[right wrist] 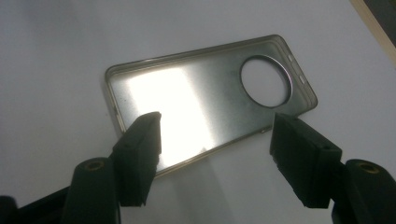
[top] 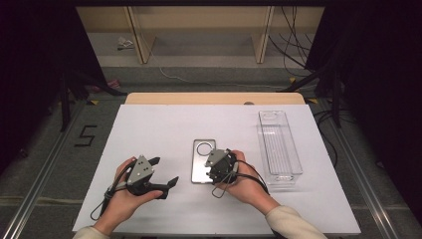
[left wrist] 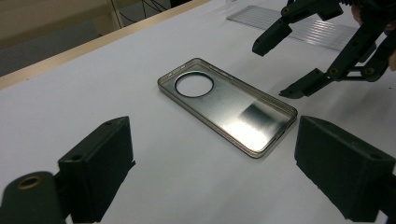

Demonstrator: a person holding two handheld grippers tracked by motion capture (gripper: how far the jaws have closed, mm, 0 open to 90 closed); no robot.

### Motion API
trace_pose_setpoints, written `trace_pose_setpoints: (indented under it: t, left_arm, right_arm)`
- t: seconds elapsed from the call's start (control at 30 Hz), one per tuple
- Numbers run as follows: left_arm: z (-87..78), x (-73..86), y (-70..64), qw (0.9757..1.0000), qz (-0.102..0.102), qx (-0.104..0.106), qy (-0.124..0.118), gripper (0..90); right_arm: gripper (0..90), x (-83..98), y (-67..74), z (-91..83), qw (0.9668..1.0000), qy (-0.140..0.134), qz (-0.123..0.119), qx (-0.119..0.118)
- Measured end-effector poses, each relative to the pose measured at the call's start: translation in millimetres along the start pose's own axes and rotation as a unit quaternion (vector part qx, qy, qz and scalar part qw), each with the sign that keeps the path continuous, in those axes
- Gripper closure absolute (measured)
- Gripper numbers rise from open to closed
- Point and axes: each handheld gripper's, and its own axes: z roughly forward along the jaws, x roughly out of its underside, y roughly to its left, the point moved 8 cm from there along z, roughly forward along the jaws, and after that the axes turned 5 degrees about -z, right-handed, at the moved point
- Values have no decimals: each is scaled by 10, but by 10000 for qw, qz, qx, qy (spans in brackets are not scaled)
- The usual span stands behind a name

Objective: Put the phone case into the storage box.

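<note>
Phone case (top: 203, 160): thin, light, glossy, likely slippery; grip a raised long edge; right gripper (top: 217, 169) open above it, left gripper (top: 161, 175) open, both empty.

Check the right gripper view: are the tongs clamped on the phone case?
No. The right tongs stand open above the phone case, which lies flat on the white table with no pad pressing on it.
</note>
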Motion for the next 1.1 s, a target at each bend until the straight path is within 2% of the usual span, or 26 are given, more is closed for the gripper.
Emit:
trace_pose_setpoints:
  t: [0.07, 0.1, 0.13, 0.2, 0.23, 0.5, 0.53, 0.73, 0.77, 0.9, 1.03, 1.1]
  left_arm:
    - [-1, 0, 8, 10000, 15, -6, 7, 113]
    - [-1, 0, 11, 10000, 15, -11, 7, 113]
    - [-4, -1, 14, 10000, 1, -18, 2, 114]
    - [-3, -3, 16, 10000, -8, -26, -9, 114]
    - [-2, -2, 20, 10000, 8, -32, -4, 115]
    - [0, 3, 18, 10000, 18, -32, 16, 115]
    - [0, 4, 18, 10000, 22, -33, 17, 116]
    - [2, 6, 17, 10000, 29, -36, 22, 116]
    - [4, 7, 16, 10000, 30, -32, 21, 116]
    - [8, 9, 8, 10000, 33, -25, 24, 117]
    - [9, 11, 8, 10000, 37, -21, 29, 117]
    - [9, 13, 11, 10000, 31, -25, 28, 117]
  right_arm:
    - [312, -42, 17, -26, 9998, 26, -177, -43]
    - [312, -42, 17, -26, 9998, 26, -177, -43]
    - [299, -52, 30, -35, 9993, 121, -325, -103]
    - [291, -57, 38, -33, 9991, 159, -377, -108]
    - [289, -75, 56, -28, 9983, 230, -514, -150]
    - [282, -115, 140, 15, 9964, 416, -690, -280]
    - [278, -112, 151, 24, 9953, 494, -777, -299]
    - [277, -119, 180, 48, 9944, 593, -804, -350]
    - [278, -126, 186, 64, 9934, 598, -902, -376]
    - [290, -152, 203, 83, 9914, 692, -1033, -415]
    - [314, -169, 208, 98, 9879, 851, -1209, -461]
    - [325, -164, 218, 103, 9870, 913, -1224, -505]
